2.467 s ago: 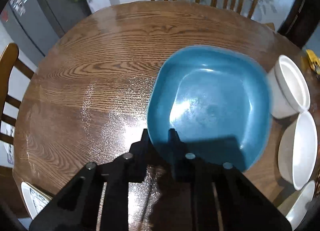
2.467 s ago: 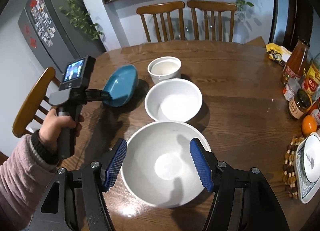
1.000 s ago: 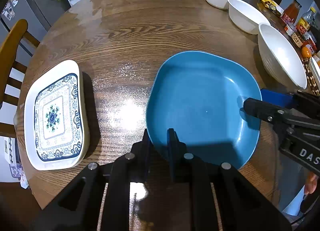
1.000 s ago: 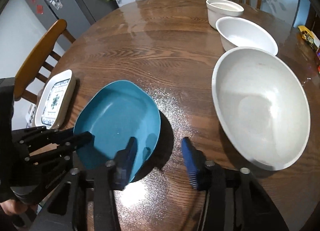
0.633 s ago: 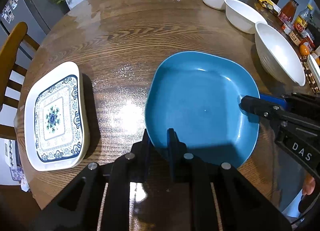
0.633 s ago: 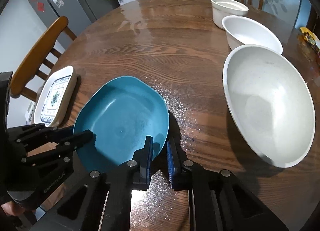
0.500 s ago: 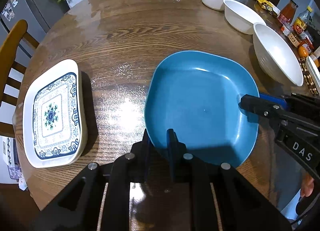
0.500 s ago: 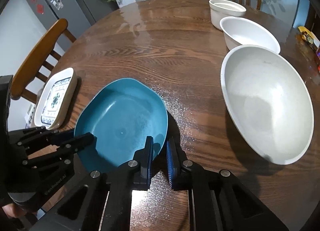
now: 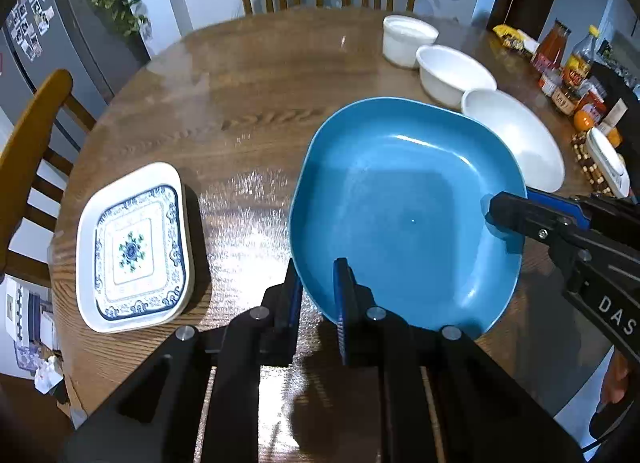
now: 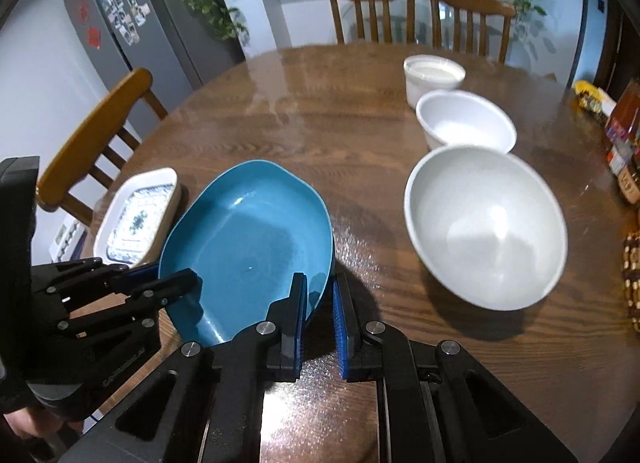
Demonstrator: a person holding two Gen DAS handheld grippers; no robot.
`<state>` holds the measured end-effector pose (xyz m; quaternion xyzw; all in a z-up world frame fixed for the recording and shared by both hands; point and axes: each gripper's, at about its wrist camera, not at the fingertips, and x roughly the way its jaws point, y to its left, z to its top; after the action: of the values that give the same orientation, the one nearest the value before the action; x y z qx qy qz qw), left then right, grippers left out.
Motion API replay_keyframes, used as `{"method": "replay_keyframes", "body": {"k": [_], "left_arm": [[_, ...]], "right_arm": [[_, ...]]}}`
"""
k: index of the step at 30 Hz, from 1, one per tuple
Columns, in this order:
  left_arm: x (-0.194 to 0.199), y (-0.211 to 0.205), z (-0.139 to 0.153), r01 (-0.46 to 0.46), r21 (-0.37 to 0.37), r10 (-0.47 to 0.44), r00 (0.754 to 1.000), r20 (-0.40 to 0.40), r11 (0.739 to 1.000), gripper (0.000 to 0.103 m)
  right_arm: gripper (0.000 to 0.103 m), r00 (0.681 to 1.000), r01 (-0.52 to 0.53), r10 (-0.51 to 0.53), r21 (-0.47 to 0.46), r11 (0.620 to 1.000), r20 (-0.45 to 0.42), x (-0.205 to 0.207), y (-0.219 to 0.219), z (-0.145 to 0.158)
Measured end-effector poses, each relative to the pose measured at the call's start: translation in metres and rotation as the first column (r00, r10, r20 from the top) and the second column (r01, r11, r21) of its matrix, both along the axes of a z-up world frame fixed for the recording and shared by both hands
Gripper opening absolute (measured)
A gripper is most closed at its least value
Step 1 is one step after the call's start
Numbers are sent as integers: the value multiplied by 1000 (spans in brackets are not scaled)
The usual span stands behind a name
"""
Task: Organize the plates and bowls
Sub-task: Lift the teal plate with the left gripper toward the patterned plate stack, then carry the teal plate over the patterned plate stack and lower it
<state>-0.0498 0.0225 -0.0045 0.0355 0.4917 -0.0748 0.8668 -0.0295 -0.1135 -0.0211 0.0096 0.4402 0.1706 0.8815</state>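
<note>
A blue square plate [image 9: 404, 211] hangs above the round wooden table [image 9: 260, 103], held at two edges. My left gripper [image 9: 318, 283] is shut on its near rim. My right gripper [image 10: 320, 287] is shut on the rim at the plate's [image 10: 248, 247] right side; in the left wrist view that gripper [image 9: 496, 215] comes in from the right. A white plate with a blue pattern [image 9: 136, 247] lies flat at the table's left edge. Three white bowls stand in a row at the right: a large one [image 10: 486, 227], a middle one [image 10: 466, 123] and a small deep one [image 10: 434, 75].
Bottles and jars [image 9: 568, 67], an orange [image 9: 584, 121] and a small dish [image 9: 608, 163] crowd the table's right edge. Wooden chairs stand at the far side [image 10: 416, 15] and at the left [image 10: 96, 135]. A grey fridge [image 10: 132, 23] stands beyond.
My right gripper closed on the blue plate's rim. Both grippers then rose with the plate, lifting it off the table, and both views tilted up toward the room.
</note>
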Motion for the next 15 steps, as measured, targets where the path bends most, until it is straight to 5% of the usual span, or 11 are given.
{"method": "replay_keyframes", "body": {"k": [15], "left_arm": [[-15,-19,35,27,13,-28,992,123,1000,14]], "right_arm": [[14,994,34,-36,26,999,107,-23,-22,39]]}}
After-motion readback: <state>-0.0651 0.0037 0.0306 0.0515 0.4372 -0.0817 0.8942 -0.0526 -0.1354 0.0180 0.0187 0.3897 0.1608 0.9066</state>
